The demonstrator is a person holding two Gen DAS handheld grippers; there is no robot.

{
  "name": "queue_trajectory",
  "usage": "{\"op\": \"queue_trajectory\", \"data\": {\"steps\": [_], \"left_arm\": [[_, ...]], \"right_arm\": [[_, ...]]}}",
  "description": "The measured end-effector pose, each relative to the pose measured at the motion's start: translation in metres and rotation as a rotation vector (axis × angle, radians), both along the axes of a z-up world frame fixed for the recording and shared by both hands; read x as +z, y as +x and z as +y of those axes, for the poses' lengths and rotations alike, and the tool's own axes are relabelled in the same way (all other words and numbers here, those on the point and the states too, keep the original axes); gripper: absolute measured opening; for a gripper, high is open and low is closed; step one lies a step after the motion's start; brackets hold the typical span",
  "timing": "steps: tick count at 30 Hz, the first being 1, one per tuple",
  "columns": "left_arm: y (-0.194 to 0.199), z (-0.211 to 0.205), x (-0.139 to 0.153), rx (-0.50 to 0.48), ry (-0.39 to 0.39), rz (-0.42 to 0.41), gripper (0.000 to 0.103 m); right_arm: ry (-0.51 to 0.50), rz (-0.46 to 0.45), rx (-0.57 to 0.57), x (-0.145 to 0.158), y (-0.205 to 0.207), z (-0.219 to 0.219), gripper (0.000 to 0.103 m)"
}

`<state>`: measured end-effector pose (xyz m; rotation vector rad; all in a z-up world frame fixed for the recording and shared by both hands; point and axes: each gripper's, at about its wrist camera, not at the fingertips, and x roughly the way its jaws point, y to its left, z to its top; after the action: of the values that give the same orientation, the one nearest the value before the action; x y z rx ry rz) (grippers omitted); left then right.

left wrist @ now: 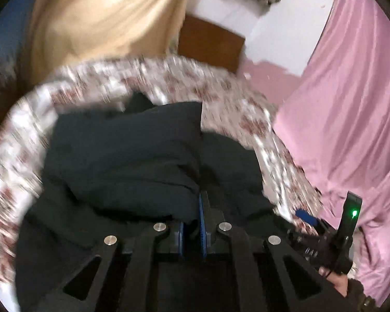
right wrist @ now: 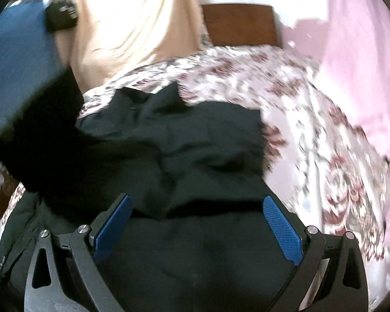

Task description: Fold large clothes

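Mid-fold: left gripper (left wrist: 195, 208) clamped on dark garment (left wrist: 122, 150), frame centre; right gripper (right wrist: 197, 223) spread wide above it. Next: lay fold flat on floral sheet (right wrist: 312, 130).

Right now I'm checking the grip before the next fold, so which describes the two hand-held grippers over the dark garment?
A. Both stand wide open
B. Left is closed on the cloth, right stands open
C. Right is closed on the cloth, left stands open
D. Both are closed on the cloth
B: the left hand-held gripper pinches the dark garment between its pads, while the right hand-held gripper has its pads spread wide apart.
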<state>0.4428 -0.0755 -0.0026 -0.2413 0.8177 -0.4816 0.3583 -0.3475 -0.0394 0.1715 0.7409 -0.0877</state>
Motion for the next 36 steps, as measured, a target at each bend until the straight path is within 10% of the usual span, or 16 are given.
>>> {"op": "queue_trajectory", "data": {"steps": [5, 9, 10, 19, 36], "left_arm": [[-0.005, -0.018, -0.034, -0.080, -0.053, 0.091, 0.022], [-0.024, -0.024, -0.034, -0.188, -0.079, 0.068, 0.092], [-0.030, -0.023, -0.031, -0.199, -0.093, 0.044, 0.095], [-0.065, 0.002, -0.017, -0.209, -0.052, 0.050, 0.097], [-0.052, 0.173, -0.027, 0.436, 0.143, 0.206, 0.097]], "right_arm": [[0.096, 0.015, -0.038, -0.022, -0.007, -0.030, 0.100], [0.141, 0.011, -0.020, -0.030, -0.007, -0.032, 0.100], [0.157, 0.010, -0.009, -0.032, -0.006, -0.032, 0.100], [0.163, -0.031, 0.124, -0.024, -0.010, 0.013, 0.100], [-0.650, -0.084, 0.537, -0.005, 0.022, 0.282, 0.099]]}}
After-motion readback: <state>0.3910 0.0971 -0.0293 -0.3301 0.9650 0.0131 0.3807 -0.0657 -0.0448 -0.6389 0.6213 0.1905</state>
